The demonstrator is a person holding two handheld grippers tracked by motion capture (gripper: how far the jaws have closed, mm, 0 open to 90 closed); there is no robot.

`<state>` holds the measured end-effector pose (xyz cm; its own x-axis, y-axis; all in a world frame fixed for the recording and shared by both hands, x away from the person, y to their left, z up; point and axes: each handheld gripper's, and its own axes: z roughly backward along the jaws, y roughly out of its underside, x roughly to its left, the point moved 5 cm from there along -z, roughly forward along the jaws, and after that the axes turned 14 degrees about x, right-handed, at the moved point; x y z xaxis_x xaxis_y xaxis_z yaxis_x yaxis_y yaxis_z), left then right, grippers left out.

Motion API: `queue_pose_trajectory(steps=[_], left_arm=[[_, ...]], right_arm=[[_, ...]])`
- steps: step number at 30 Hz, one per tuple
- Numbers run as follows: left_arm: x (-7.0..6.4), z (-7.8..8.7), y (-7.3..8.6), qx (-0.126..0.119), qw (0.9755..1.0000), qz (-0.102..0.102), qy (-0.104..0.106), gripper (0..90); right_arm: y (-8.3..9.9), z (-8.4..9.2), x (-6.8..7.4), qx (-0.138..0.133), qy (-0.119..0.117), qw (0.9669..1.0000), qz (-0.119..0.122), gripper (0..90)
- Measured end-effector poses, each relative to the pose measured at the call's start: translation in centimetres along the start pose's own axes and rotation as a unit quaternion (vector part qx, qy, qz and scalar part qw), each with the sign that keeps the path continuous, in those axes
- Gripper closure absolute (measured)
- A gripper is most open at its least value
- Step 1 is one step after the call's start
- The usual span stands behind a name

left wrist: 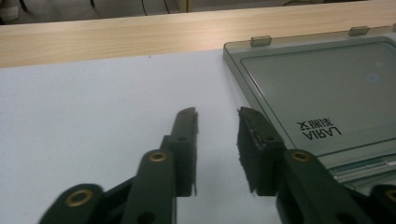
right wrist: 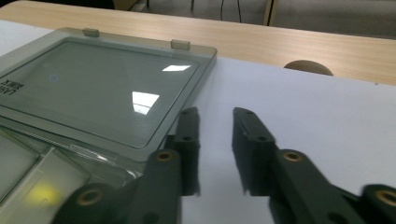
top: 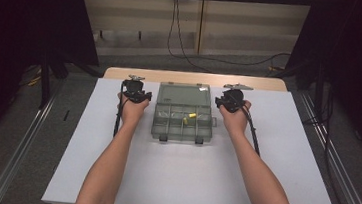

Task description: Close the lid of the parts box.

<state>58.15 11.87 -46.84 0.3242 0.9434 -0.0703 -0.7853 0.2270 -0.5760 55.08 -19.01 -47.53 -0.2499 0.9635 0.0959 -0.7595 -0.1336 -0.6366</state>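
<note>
A translucent grey compartment box (top: 182, 127) lies open in the middle of the white table sheet, its lid (top: 183, 94) folded flat on the far side. A small yellow piece (top: 191, 116) sits in one compartment of the tray. My left gripper (top: 135, 83) rests just left of the box, and in the left gripper view it (left wrist: 217, 116) stands open over bare sheet beside the lid's corner (left wrist: 233, 51). My right gripper (top: 234, 91) sits just right of the box. In the right gripper view it (right wrist: 215, 116) is open, empty, next to the lid's edge (right wrist: 196, 88).
The white sheet (top: 284, 157) covers a wooden table whose far strip (top: 196, 78) shows behind the box. Black curtains hang at both sides. Cables trail on the floor beyond, and metal rails (top: 343, 173) run along the table's sides.
</note>
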Motion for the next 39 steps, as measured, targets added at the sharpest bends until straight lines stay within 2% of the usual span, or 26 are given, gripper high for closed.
queue_pose_trajectory(steps=[3, 5, 6, 9, 11, 13, 15, 17, 20, 21, 24, 28, 35, 39], left_arm=[[0.0, -0.4, -0.3, 0.007, 1.0000, 0.004, 0.004, 78.9], [0.1, -0.8, -0.4, 0.011, 0.9999, 0.009, 0.008, 82.2], [0.1, -1.0, -0.5, 0.012, 0.9998, 0.013, 0.009, 83.6], [0.0, -1.7, -0.5, 0.025, 0.9995, 0.011, 0.013, 86.9], [0.0, -2.2, -0.5, 0.033, 0.9991, 0.019, 0.020, 88.4], [0.0, -2.7, -0.5, 0.037, 0.9989, 0.020, 0.023, 89.7], [-0.1, -3.1, -0.4, 0.040, 0.9985, 0.024, 0.028, 90.0], [-0.1, -3.4, -0.4, 0.043, 0.9984, 0.022, 0.029, 90.0], [-0.1, -3.5, -0.5, 0.040, 0.9983, 0.026, 0.034, 90.0], [0.0, -3.5, -0.5, 0.048, 0.9982, 0.016, 0.031, 90.0], [-0.1, -3.6, -0.6, 0.042, 0.9982, 0.026, 0.034, 90.0], [-0.4, -3.8, -0.7, 0.038, 0.9981, 0.024, 0.042, 90.0], [-0.9, -4.2, -1.1, 0.041, 0.9980, 0.023, 0.042, 90.0], [-1.0, -4.5, -1.4, 0.037, 0.9978, 0.032, 0.045, 90.0]], right_arm=[[-0.2, -0.5, 0.2, 0.006, -0.004, 1.0000, 0.005, 85.0], [-0.2, -1.1, 0.2, 0.024, -0.004, 0.9997, 0.002, 88.4], [-0.2, -1.4, 0.1, 0.032, 0.003, 0.9995, 0.009, 89.8], [-0.5, -1.9, 0.1, 0.039, -0.005, 0.9992, 0.002, 90.0], [-0.6, -2.3, 0.2, 0.044, -0.016, 0.9989, -0.008, 90.0], [-0.6, -2.7, 0.1, 0.049, -0.015, 0.9986, -0.009, 90.0], [-0.7, -3.0, 0.0, 0.048, -0.007, 0.9988, -0.007, 90.0], [-0.8, -3.3, 0.0, 0.052, -0.012, 0.9986, -0.006, 90.0], [-0.8, -3.6, 0.0, 0.056, -0.009, 0.9984, -0.004, 90.0], [-0.7, -3.7, 0.0, 0.059, -0.010, 0.9982, -0.008, 90.0], [-0.8, -3.9, 0.1, 0.054, -0.009, 0.9985, -0.005, 90.0], [-0.8, -4.0, 0.1, 0.052, -0.010, 0.9986, -0.006, 90.0], [-1.0, -4.2, 0.0, 0.051, -0.023, 0.9982, -0.024, 90.0], [-1.2, -4.4, -0.1, 0.051, -0.029, 0.9978, -0.032, 90.0]])
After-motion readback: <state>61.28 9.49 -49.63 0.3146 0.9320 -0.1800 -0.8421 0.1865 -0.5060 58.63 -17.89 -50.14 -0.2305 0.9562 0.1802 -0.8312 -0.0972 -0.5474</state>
